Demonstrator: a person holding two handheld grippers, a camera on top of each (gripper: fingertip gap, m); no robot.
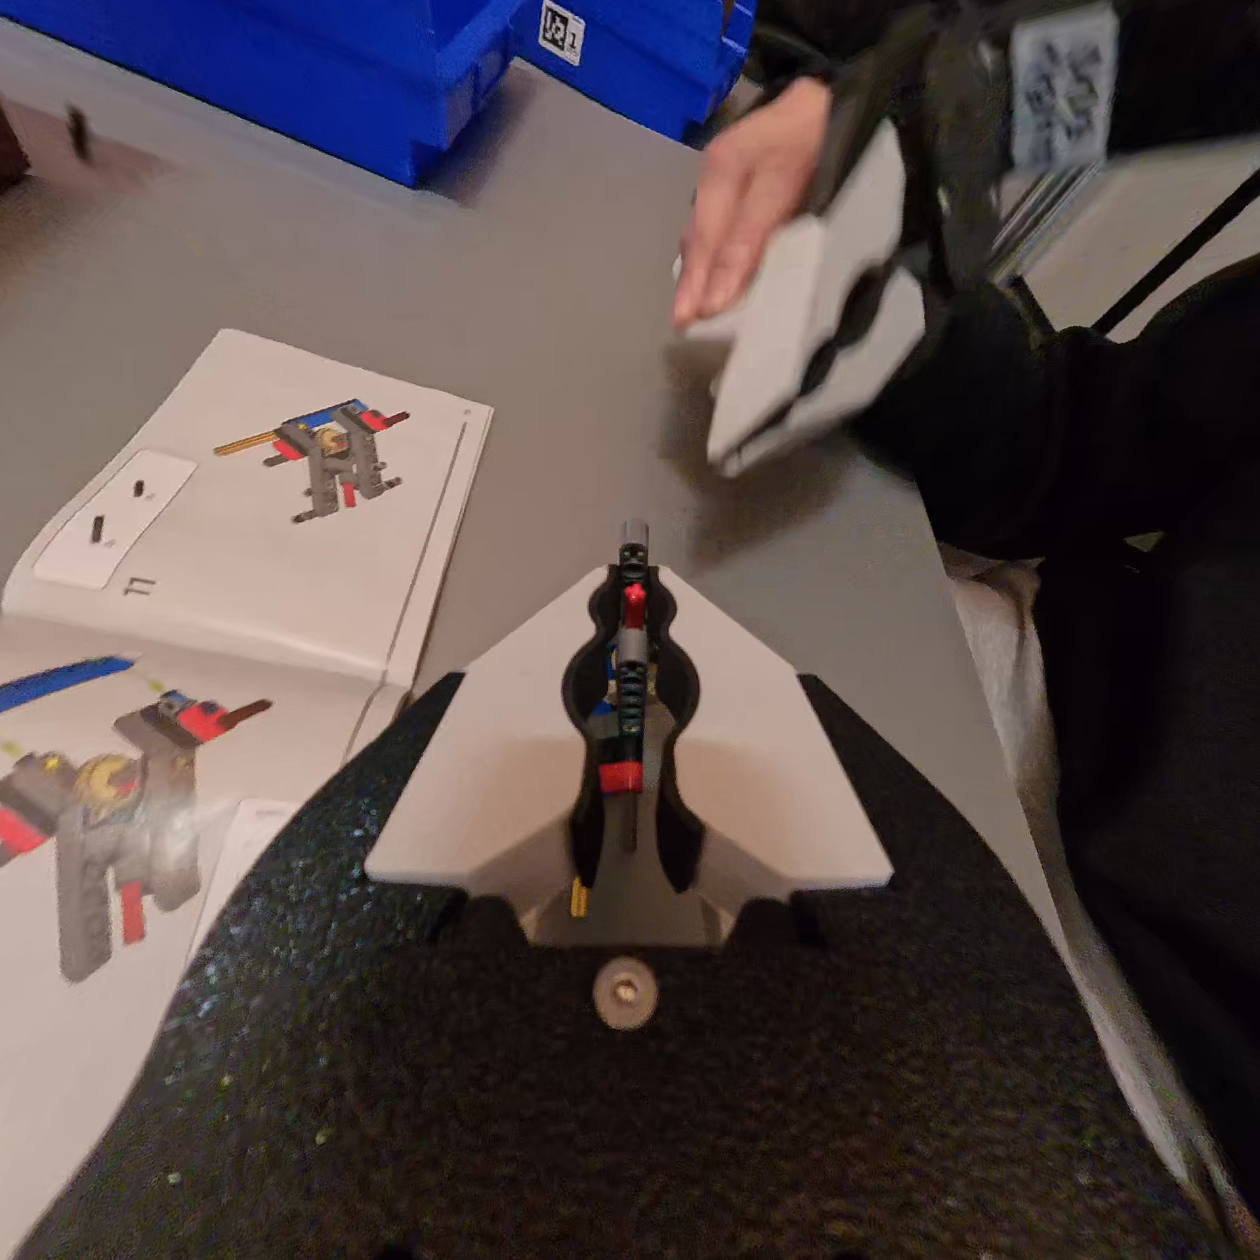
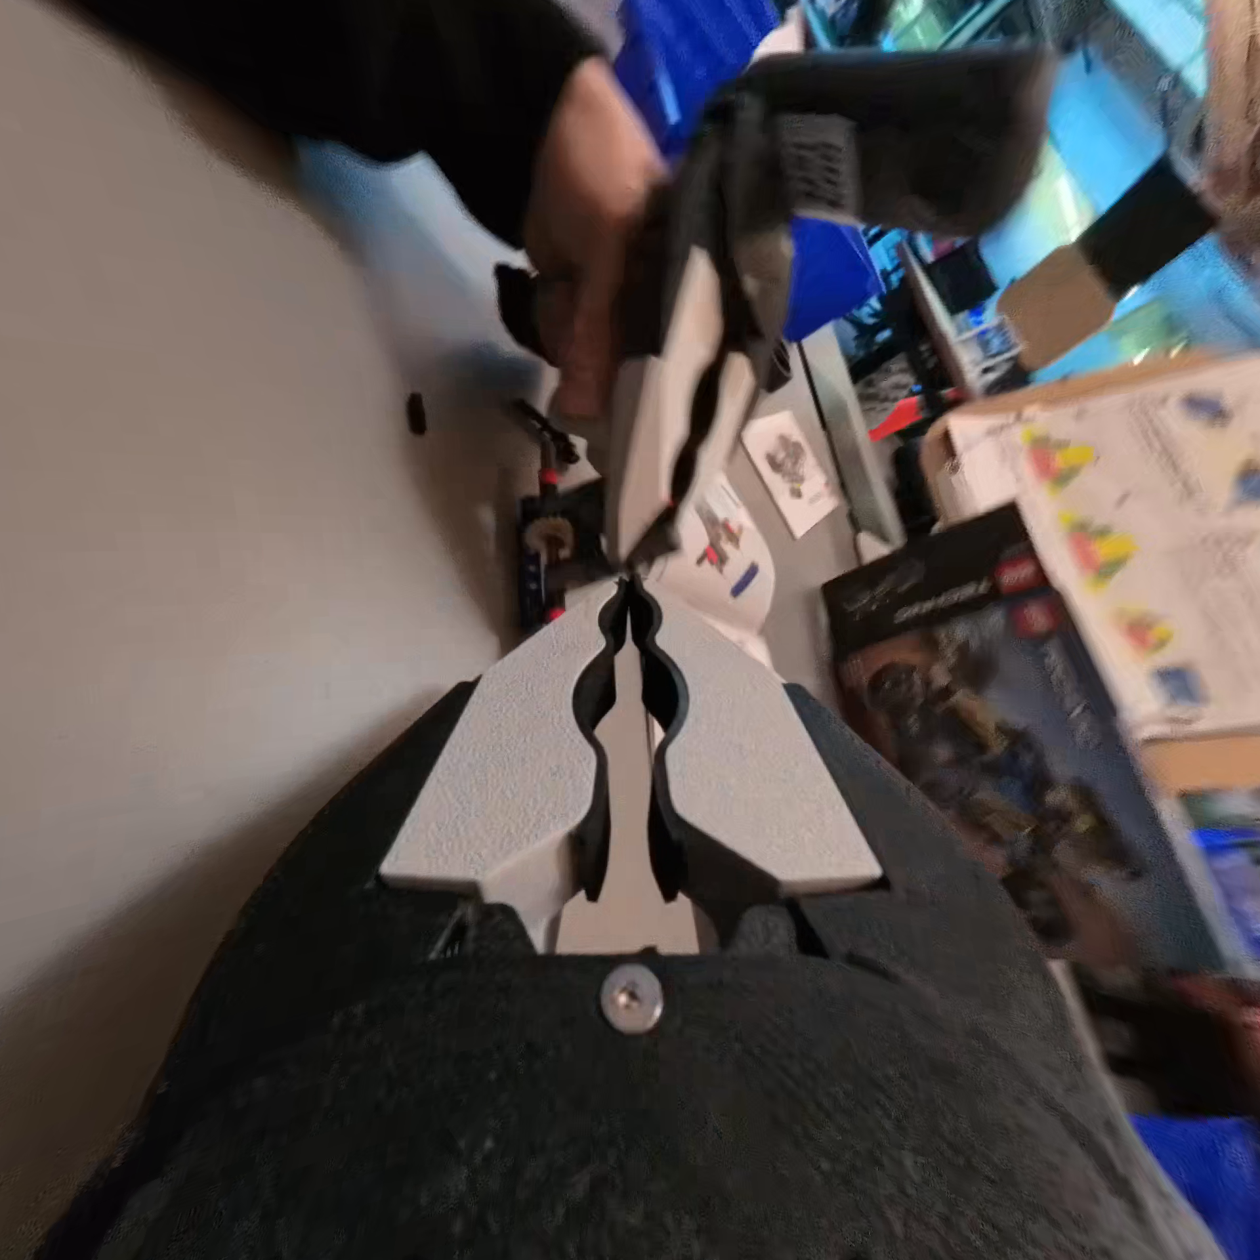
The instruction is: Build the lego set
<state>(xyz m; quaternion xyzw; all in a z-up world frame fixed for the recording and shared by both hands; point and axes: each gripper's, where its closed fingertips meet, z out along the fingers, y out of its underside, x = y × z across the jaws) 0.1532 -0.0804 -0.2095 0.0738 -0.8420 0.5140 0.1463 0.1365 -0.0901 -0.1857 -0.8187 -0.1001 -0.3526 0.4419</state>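
1. Grey left gripper (image 1: 633, 579) pinching lego assembly (image 1: 631, 688) between its fingers.
2. Grey right gripper (image 2: 628, 588) pressed together, empty, tip just beside left gripper's tip.
3. Open instruction booklet (image 1: 273, 518) lying left of left gripper.

Grey table (image 1: 559, 286) fills most of the left wrist view. Blue storage bins (image 1: 382, 75) sit along its far edge, one with a white sticker on its face. In the right wrist view (heavily tilted, blurry) the table (image 2: 811, 518) runs into cluttered shelving (image 2: 954, 286) with bright bluish-white light behind it. A cardboard box (image 2: 1053, 310) is just beside that shelving.
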